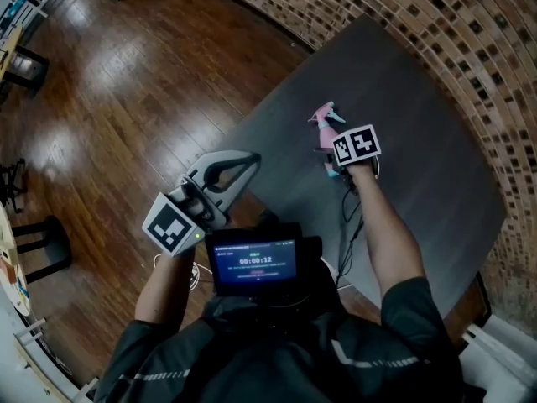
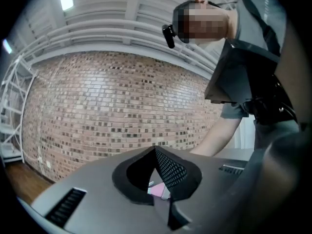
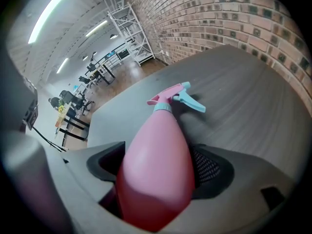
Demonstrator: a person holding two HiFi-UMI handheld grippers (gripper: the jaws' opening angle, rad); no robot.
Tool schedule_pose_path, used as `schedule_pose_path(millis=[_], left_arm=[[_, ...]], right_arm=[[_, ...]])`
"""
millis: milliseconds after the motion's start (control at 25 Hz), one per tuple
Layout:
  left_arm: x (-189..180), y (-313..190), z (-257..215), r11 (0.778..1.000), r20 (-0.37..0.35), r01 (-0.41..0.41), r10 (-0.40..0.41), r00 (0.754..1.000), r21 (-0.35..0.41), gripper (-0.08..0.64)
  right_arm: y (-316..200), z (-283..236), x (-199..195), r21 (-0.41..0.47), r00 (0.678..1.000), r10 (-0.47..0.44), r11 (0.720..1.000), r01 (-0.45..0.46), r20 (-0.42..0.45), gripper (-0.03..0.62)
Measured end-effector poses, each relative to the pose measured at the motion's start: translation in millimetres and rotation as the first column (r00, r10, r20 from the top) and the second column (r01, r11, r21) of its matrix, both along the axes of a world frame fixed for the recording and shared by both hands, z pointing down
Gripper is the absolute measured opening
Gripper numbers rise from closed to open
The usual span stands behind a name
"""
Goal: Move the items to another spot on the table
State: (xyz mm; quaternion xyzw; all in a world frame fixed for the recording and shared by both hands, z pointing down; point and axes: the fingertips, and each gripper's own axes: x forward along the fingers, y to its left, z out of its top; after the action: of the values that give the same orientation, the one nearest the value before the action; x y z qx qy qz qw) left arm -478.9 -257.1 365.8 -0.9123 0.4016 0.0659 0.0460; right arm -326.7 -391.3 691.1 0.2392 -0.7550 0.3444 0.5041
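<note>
Right tool (image 3: 157, 177) clamped on pink spray bottle (image 1: 324, 119), nozzle pointing away from it, over middle of grey bench (image 1: 419, 141). Left tool (image 2: 155, 151) closed, empty, held off bench's near edge

Smooth plastic spray bottle (image 3: 156, 179), matt table (image 1: 419, 141), glossy wooden floor (image 1: 126, 82), rough brick wall (image 2: 112, 106).

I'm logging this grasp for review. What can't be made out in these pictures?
- The bottle base: covered by the right hand-held gripper in its own view, by its marker cube in the head view; whether it rests on the table is unclear.
- Left gripper view: the bottle is only a pink sliver behind the shut left hand-held gripper.
- The table's near edge: head view, hidden by the screen.
</note>
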Motion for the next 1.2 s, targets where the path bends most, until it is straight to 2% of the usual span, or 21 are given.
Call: schedule_pose_path(millis=[80,200,240,320,440,560,720,840,1000,1080,1200], left_arm=[[0.5,4.8,-9.9,0.998,0.066,-0.013,0.008,0.998,0.064,-0.006],[5.4,12.8,-29.5,0.987,0.151,-0.077,0.056,0.987,0.141,-0.006],[6.6,15.2,-38.0,0.982,0.167,-0.104,0.077,0.983,0.159,-0.006],[8.0,19.2,-58.0,0.967,0.192,-0.161,0.123,0.974,0.199,-0.006],[9.5,16.6,-85.6,0.939,0.261,-0.232,0.164,0.951,0.255,-0.006],[13.0,9.9,-111.2,0.911,0.309,-0.267,0.168,0.936,0.313,-0.006],[28.5,11.7,-131.5,0.878,0.317,-0.320,0.208,0.925,0.358,-0.006],[49.3,12.6,-133.9,0.849,0.331,-0.384,0.267,0.905,0.363,-0.006],[78.3,12.4,-134.1,0.808,0.293,-0.471,0.382,0.876,0.353,-0.006],[94.0,9.6,-133.8,0.790,0.264,-0.499,0.427,0.865,0.358,-0.006],[120.6,4.9,-132.5,0.778,0.202,-0.510,0.468,0.860,0.367,-0.006]], right_arm=[[0.5,0.2,-0.5,0.003,1.000,0.000,1.000,0.001,-0.009,0.425],[2.0,0.1,1.1,0.043,0.999,-0.010,0.999,0.012,-0.045,0.438],[1.8,-1.5,3.0,0.062,0.999,-0.009,0.998,0.012,-0.054,0.465],[0.1,-9.4,6.7,0.099,0.999,0.010,0.995,-0.005,-0.048,0.471],[-3.7,-31.8,10.6,0.149,0.999,0.044,0.988,-0.044,-0.002,0.471],[-2.4,-59.5,17.9,0.199,0.996,0.079,0.976,-0.087,0.048,0.469],[13.4,-92.9,32.4,0.247,0.984,0.127,0.956,-0.155,0.128,0.469],[24.1,-116.7,45.5,0.274,0.968,0.164,0.938,-0.213,0.189,0.469],[40.5,-155.6,63.4,0.319,0.932,0.225,0.894,-0.314,0.284,0.468],[46.1,-181.3,74.8,0.368,0.907,0.237,0.855,-0.365,0.349,0.438],[64.9,-223.3,95.5,0.446,0.869,0.220,0.787,-0.427,0.443,0.356]])
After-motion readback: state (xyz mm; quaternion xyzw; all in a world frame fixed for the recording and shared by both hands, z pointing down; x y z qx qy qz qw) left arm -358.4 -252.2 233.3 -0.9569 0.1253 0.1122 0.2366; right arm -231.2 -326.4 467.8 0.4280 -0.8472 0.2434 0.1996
